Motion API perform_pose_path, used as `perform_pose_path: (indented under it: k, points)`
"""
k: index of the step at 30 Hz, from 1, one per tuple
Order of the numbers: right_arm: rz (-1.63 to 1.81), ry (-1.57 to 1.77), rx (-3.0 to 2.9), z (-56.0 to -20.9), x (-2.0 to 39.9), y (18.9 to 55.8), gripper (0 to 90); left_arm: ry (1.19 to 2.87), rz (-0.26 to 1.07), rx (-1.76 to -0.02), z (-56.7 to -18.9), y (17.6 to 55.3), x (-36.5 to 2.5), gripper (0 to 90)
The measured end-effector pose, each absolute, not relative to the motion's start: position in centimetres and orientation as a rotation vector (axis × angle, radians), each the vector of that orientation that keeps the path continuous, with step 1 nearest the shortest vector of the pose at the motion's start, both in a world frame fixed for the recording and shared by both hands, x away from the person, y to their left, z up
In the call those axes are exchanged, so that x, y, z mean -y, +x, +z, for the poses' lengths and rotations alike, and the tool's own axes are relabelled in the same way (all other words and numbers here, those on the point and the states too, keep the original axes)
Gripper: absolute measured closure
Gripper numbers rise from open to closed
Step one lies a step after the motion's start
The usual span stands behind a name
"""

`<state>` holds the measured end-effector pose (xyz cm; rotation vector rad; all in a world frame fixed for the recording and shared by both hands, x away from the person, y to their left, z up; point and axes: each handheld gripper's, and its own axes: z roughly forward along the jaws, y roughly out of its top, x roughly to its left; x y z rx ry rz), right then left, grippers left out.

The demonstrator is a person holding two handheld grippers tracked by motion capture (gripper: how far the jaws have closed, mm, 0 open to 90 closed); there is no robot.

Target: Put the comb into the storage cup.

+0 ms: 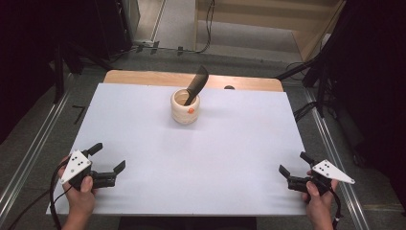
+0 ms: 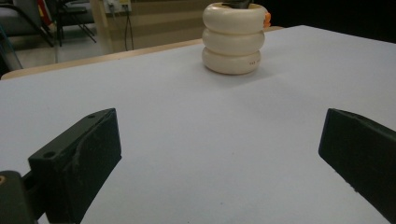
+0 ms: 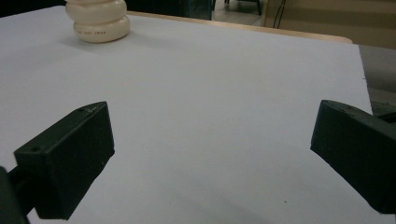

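Notably, at the left near corner of the white table top (image 1: 143, 124), the left gripper (image 1: 109, 158) rested in the person's hand with jaws spread wide and nothing between them. From it the cream ribbed holder (image 1: 185, 108) lay forward and to the right, well apart; in the left gripper view the holder (image 2: 234, 39) stood ahead and slightly right of the line between the jaws.

At mid-table, toward the far edge, the holder stood upright, with a dark flat tool (image 1: 197, 84) inside, its long axis leaning up and to the right (a small orange item (image 1: 191, 110) sat at the holder's rim; kind not discernible).

At the right near corner, the right gripper (image 1: 293, 166) was likewise wide open and empty. The holder (image 3: 98, 18) lay forward and left of it, well apart. Judged distances: the left gripper appeared marginally nearer, though the tool's lean favoured the right.
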<state>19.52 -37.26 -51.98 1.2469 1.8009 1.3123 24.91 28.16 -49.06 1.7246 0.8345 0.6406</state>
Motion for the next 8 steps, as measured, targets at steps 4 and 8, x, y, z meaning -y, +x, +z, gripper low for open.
perform_pose_path:
  k: [4, 8]
  points:
    - [1.333, 1.244, -1.801, -52.1, 37.29, 19.59, 0.0, 1.726, 0.643, -0.832, -49.06, 24.87, -28.17, 0.0]
    - [1.322, 1.264, -1.794, -52.16, 37.22, 19.7, 0.0, 1.726, 0.641, -0.833, -49.07, 24.87, -28.15, 0.0]
